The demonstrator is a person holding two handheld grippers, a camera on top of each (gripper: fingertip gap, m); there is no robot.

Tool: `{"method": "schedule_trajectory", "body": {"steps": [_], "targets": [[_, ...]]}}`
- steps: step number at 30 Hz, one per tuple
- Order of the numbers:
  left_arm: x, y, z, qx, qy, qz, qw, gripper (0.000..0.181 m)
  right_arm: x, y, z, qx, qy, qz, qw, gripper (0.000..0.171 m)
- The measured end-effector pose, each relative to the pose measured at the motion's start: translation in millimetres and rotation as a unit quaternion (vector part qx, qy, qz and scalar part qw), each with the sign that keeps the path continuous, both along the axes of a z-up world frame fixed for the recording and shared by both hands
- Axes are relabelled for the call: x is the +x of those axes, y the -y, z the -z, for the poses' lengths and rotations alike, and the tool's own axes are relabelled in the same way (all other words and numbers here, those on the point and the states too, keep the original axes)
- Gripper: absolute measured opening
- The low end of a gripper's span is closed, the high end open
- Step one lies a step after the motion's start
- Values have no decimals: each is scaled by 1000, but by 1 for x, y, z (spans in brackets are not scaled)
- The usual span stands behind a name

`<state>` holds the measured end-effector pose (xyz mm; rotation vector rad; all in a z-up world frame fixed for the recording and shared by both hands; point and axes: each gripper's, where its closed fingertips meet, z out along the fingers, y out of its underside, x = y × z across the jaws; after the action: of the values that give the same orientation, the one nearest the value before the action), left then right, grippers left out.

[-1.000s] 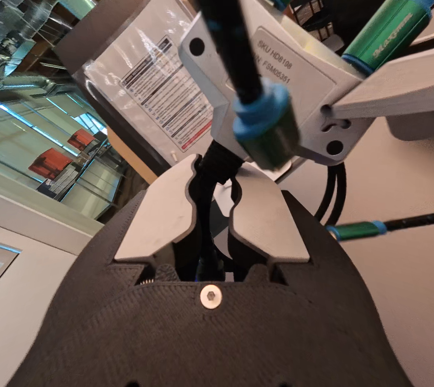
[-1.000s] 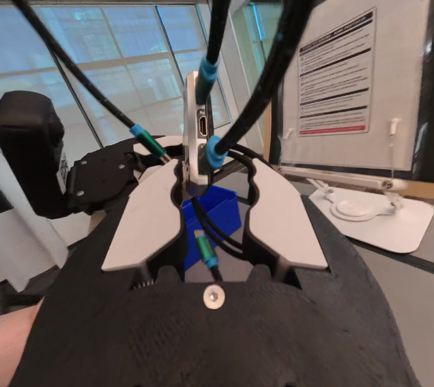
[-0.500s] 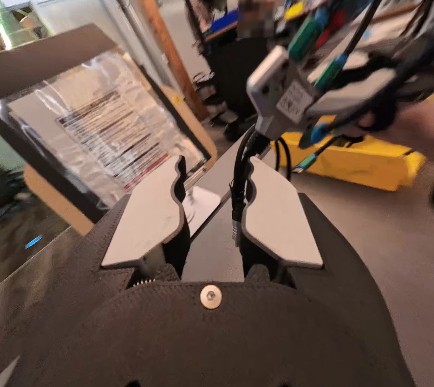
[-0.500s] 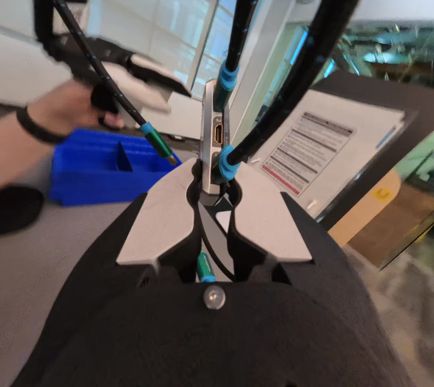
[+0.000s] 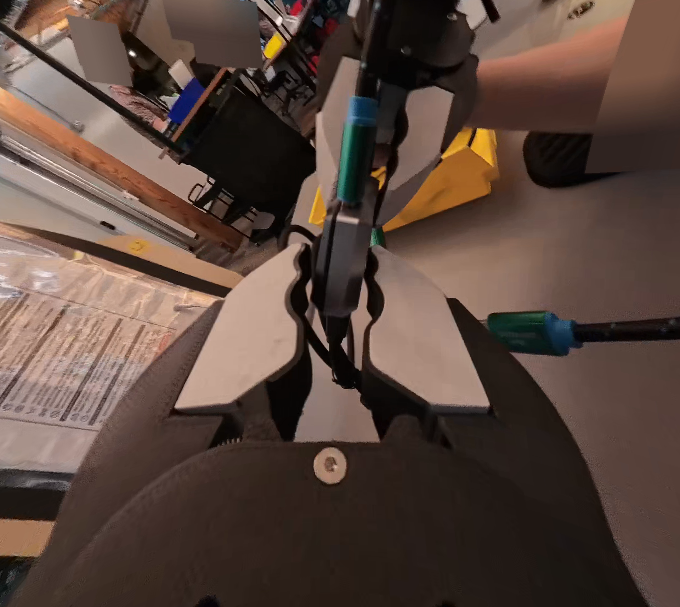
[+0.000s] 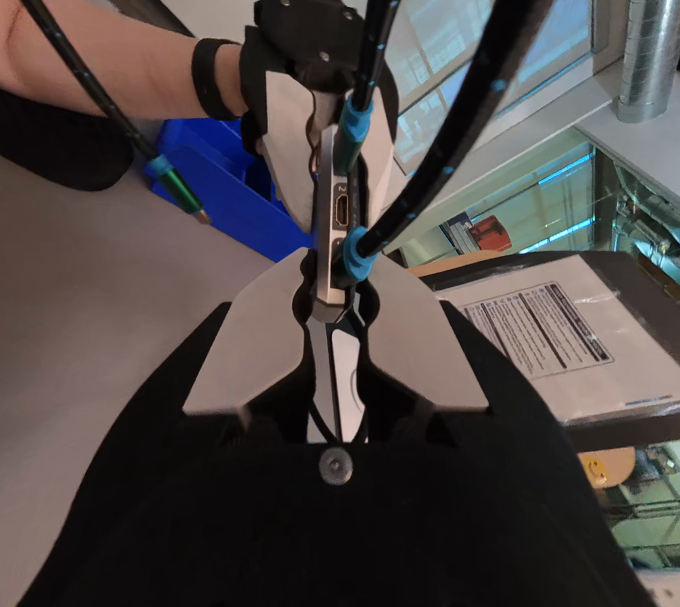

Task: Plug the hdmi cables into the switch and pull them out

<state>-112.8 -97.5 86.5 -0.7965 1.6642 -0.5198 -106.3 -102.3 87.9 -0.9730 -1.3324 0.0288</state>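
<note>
At frame centre in both wrist views, the silver HDMI switch hangs edge-on between my two grippers. My right gripper clamps its near end; my left gripper stands narrow around the opposite end, though contact there is hard to confirm. Two green-shelled plugs sit in outer ports, the middle port is empty, and one loose HDMI plug dangles at right. I judge the task partway through.

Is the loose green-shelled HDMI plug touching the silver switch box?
Apart. Right wrist view: loose green plug hangs left of silver switch box, grey table showing between.
</note>
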Motion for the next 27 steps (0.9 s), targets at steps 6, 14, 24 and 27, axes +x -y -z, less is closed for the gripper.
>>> {"method": "schedule_trajectory", "body": {"steps": [6, 14, 24, 27], "targets": [[18, -9, 27, 94, -43, -37, 994, 22, 5, -8, 15, 53, 56, 17, 997, 22], [17, -54, -1, 211, 36, -179, 960, 22, 28, -28, -20, 135, -49, 103, 984, 33], [-20, -104, -32, 293, 92, -342, 888, 23, 0, -29, -26, -6, -207, 80, 975, 23], [-16, -104, -29, 310, 88, -343, 882, 22, -16, -34, -24, -53, -231, 95, 967, 36]]}}
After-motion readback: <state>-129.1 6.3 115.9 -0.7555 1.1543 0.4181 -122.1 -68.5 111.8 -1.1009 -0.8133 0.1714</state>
